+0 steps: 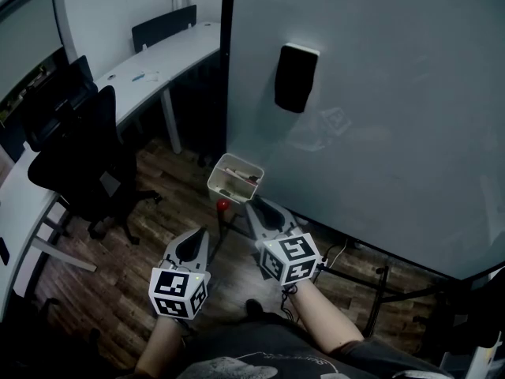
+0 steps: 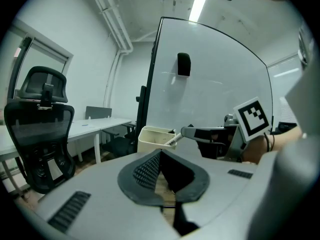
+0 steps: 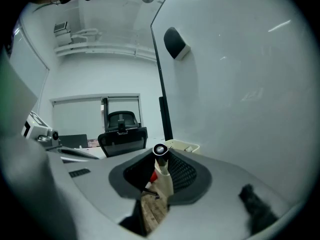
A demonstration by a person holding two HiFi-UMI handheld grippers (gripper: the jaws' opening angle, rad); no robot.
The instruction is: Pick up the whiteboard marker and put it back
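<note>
Whiteboard marker (image 3: 162, 176), in the right gripper view, is pinched between the jaws of the right gripper (image 3: 160, 159). Its dark round end points out ahead and its white barrel runs back through the pads. The tray (image 3: 182, 145) lies just beyond the tips at 1 o'clock, against the whiteboard (image 3: 240, 84). The pads seem to hold only a short stretch of a smooth round barrel, so I judge it could swivel or slide out if it knocks against anything.

In the left gripper view, the left gripper (image 2: 160, 153) has its jaws pressed together at the tips with nothing between them. The right gripper (image 2: 187, 132) shows at 2 o'clock, with the marker (image 2: 172, 140) sticking out of its tip towards the tray's (image 2: 150, 140) near rim. Whether marker and rim touch I cannot tell. A push at that slant could jam the end on the rim instead of clearing it.

In the head view, both grippers hang over the wooden floor (image 1: 150, 235). The right gripper (image 1: 254, 208) is at 5 o'clock from the tray (image 1: 217, 184) and just beside it; the left gripper (image 1: 199, 235) is at 7 o'clock, a little further off. The marker itself is hidden here. The tray already holds other things, so the marker may ride up on them and roll out. Let go short of the rim, it would drop to the floor, near a small red thing (image 1: 223, 204) that I cannot identify.
</note>
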